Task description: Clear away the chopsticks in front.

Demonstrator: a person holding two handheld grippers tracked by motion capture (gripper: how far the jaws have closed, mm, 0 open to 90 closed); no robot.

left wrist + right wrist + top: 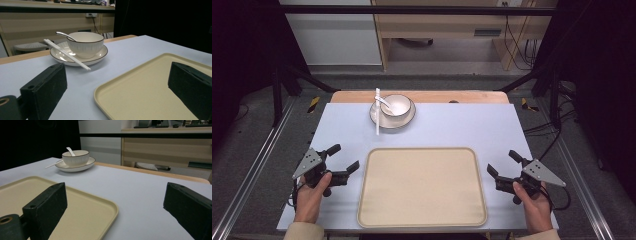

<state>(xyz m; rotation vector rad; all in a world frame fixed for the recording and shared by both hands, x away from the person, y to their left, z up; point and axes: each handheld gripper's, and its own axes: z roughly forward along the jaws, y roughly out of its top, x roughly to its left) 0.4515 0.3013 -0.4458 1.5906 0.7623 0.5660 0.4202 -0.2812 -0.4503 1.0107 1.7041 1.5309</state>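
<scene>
A cream tray lies empty at the table's near middle. At the far side a white bowl with a spoon in it stands on a plate, and white chopsticks rest across the plate's left rim. My left gripper is open just left of the tray, with nothing between its jaws. My right gripper is open just right of the tray, also empty. The left gripper view shows the bowl, the chopsticks and the tray. The right gripper view shows the bowl and the tray.
The table has a pale blue-grey top with a wooden strip along its far edge. Metal rails run beside the table on both sides. Wooden furniture and cables stand beyond it on the floor.
</scene>
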